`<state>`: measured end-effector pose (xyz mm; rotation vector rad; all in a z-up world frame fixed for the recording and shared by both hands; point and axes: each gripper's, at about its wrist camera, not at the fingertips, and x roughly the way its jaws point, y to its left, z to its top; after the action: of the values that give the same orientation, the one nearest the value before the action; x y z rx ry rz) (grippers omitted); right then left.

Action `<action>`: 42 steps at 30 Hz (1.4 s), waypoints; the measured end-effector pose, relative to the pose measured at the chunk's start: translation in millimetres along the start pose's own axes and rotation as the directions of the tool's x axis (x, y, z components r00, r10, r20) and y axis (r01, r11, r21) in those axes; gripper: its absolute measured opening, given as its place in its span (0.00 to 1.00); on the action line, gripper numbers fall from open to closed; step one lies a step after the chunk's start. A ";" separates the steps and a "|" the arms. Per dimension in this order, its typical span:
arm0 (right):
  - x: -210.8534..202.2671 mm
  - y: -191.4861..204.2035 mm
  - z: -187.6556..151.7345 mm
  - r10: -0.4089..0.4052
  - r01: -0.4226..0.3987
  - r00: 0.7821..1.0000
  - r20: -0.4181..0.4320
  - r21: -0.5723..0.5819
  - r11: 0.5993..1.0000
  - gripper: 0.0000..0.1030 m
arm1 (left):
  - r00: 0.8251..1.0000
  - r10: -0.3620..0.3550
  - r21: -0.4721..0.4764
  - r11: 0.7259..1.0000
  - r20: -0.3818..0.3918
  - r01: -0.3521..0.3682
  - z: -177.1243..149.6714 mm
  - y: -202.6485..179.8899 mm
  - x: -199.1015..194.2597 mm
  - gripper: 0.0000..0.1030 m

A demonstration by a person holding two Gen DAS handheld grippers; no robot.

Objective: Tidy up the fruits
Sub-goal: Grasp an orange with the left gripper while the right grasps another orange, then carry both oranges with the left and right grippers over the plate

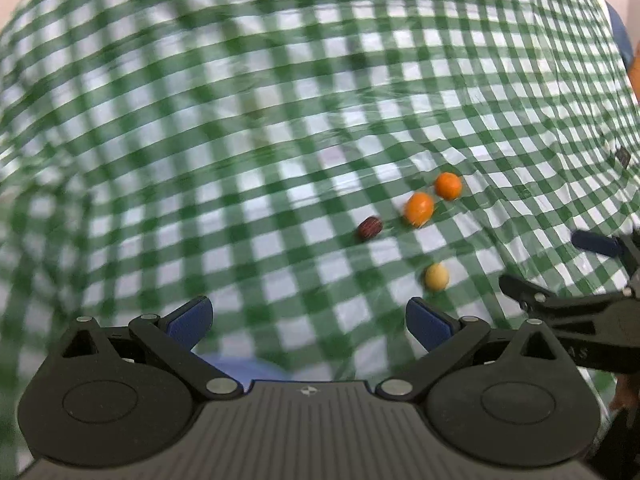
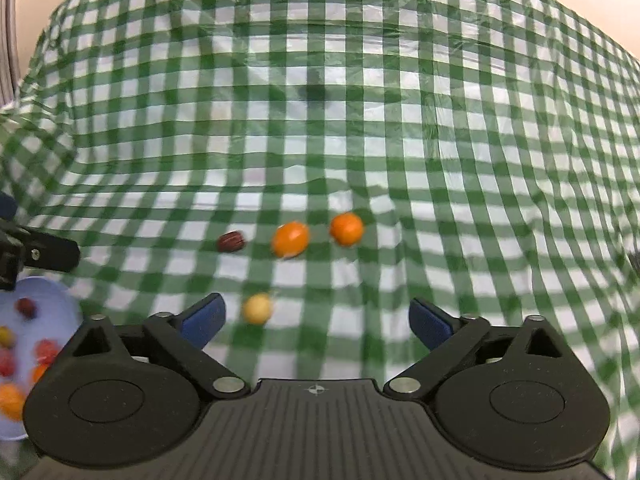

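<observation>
Several small fruits lie on the green checked tablecloth. In the right wrist view there are two orange fruits (image 2: 291,239) (image 2: 347,229), a dark red-brown fruit (image 2: 231,241) and a pale yellow fruit (image 2: 257,308). The same fruits show in the left wrist view: orange (image 1: 419,209) (image 1: 448,186), dark (image 1: 369,228), yellow (image 1: 436,276). My right gripper (image 2: 316,320) is open and empty, the yellow fruit just ahead of its left finger. My left gripper (image 1: 308,320) is open and empty, left of the fruits. A light blue plate (image 2: 60,308) with several red and orange fruits sits at the left.
The wrinkled green checked tablecloth (image 2: 360,120) covers the whole table. The right gripper's fingers (image 1: 592,242) show at the right edge of the left wrist view. The blue plate's rim (image 1: 240,364) shows under the left gripper.
</observation>
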<state>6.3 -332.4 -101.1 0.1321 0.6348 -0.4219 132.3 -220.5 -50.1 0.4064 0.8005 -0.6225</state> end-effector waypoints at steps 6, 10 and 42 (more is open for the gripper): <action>72.7 -29.3 14.1 -0.001 0.000 1.000 -0.003 -0.066 0.998 0.78 | 0.996 -0.085 0.083 0.993 -0.009 0.085 34.5 -34.8 66.3 1.00; 117.4 -50.7 24.8 0.038 -0.039 0.999 -0.016 -0.098 0.994 0.77 | 0.991 -0.132 0.211 0.969 0.010 0.127 53.1 -59.0 102.5 1.00; -50.7 -33.2 -18.1 0.115 -0.116 0.993 0.038 0.045 0.992 0.36 | 0.993 -0.115 -0.001 0.993 -0.001 0.115 -21.0 13.9 -61.5 0.33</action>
<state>-54.3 -340.8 -85.0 0.2046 0.5799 -0.3268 97.3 -176.4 -15.0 0.3618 0.8296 -0.7297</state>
